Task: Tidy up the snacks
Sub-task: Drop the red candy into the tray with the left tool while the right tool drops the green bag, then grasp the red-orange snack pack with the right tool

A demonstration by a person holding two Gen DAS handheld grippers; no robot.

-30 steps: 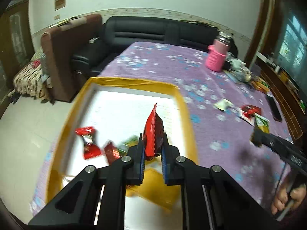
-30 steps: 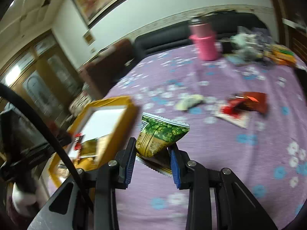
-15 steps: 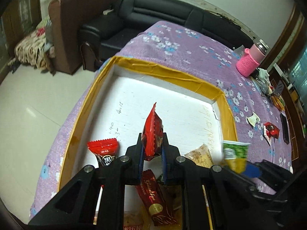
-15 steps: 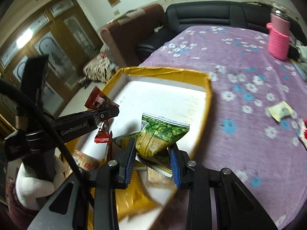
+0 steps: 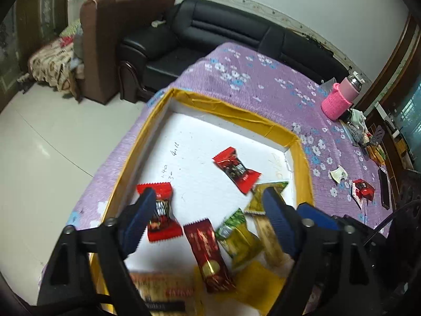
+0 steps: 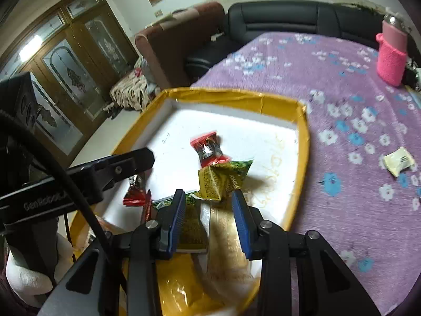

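1. Two grippers hang over one tray [image 5: 305, 163], a yellow-rimmed box with a white floor, set on the purple flowered tablecloth [image 5: 263, 84].
2. Left gripper [image 5: 208, 218]: I see its jaws spread wide, having just been opening, with nothing pressed between the pads. A red candy [image 5: 236, 169] lies on the white floor beyond the fingertips, clear of both.
3. Right gripper [image 6: 208, 210]: jaws have just been opening a little. A green-and-yellow snack packet [image 6: 223, 180] sits on the tray just ahead of the tips, clear of the pads, so I read this one as released.
4. Other snacks in the tray, left wrist view: a red-and-black candy [image 5: 161, 216] behind the left finger, a long dark red wrapper [image 5: 208, 250], a green sachet [image 5: 236, 237] and a tan packet [image 5: 271, 239], all blurred.
5. Outside the tray, on the cloth: a white wrapper [image 5: 338, 174], a red sweet [image 5: 363, 191], and a pink-sleeved bottle [image 5: 340, 97] far back.
6. A black sofa [image 5: 223, 36] stands behind the table.
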